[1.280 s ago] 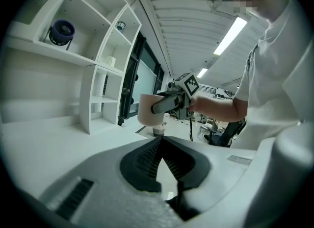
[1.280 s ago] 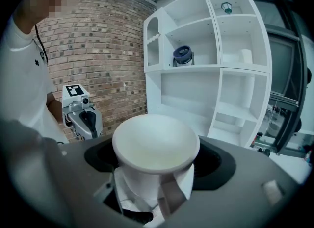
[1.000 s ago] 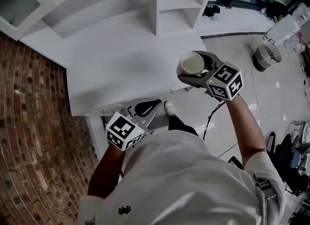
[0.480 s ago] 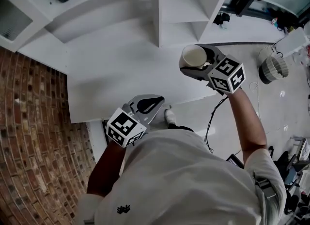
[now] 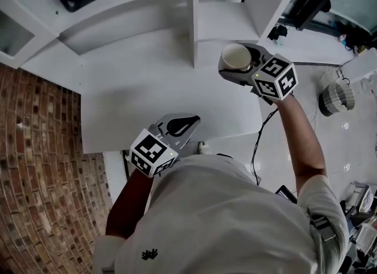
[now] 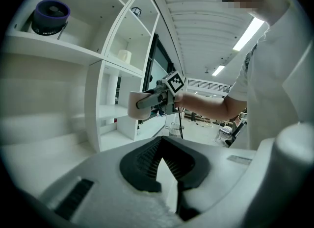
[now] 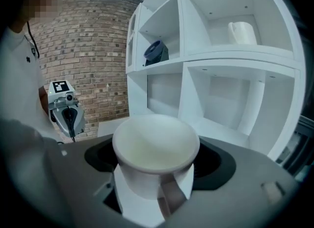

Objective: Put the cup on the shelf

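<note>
- White paper cup (image 5: 234, 56) stands upright, mouth up and empty, clamped in your right claw (image 5: 240, 68). In the right gripper view its two jaws press the cup's (image 7: 156, 153) sides just below the rim.
- You hold that cup in the air over the far right corner of the plain white table (image 5: 147, 96), close in front of the white compartment shelf (image 5: 194, 25). It touches neither of them.
- Seen from the left gripper view, the cup (image 6: 139, 105) hangs level with the shelf's lower open compartments, just outside them.
- One upper compartment of the shelf (image 7: 235, 55) holds a small pale cylinder (image 7: 242, 32). On the shelf board to the left sits a dark round object with a purple rim (image 7: 156, 51).
- Your left claw (image 5: 179, 126) hovers low at the table's near edge, close to your body and well apart from the cup. Its black ribbed jaws meet at the tips with nothing between them (image 6: 164, 165).
- Red brick wall (image 7: 93, 50) rises behind the left claw, beside the shelf.
</note>
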Motion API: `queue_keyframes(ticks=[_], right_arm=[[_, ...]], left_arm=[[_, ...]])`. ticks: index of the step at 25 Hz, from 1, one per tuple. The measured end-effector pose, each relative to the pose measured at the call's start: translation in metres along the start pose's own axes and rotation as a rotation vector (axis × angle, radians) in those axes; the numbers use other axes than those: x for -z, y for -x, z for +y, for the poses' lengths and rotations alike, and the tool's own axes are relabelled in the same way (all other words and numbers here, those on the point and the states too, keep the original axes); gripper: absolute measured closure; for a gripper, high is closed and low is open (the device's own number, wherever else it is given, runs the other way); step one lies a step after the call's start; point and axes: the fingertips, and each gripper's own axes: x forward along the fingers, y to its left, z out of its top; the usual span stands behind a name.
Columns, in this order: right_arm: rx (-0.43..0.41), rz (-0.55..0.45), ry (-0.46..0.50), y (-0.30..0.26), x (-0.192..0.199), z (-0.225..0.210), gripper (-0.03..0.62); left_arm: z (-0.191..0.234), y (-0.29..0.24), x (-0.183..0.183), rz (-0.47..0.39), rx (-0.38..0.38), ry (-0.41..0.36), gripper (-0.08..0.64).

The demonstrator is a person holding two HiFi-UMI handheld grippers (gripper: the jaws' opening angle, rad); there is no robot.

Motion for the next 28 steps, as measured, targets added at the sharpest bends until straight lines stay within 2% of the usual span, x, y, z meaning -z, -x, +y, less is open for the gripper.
queue_keyframes(ticks=[19, 28], right_arm=[[-0.013, -0.017, 0.019, -0.056, -0.032, -0.118, 0.149], [-0.009, 0.006, 0.049, -0.086, -0.038, -0.149, 0.149]], left_arm=[[0.05, -0.033, -0.02, -0.001, -0.116, 0.046, 0.554], [0.064, -0.036, -0.016, 0.004, -0.16, 0.083, 0.554]])
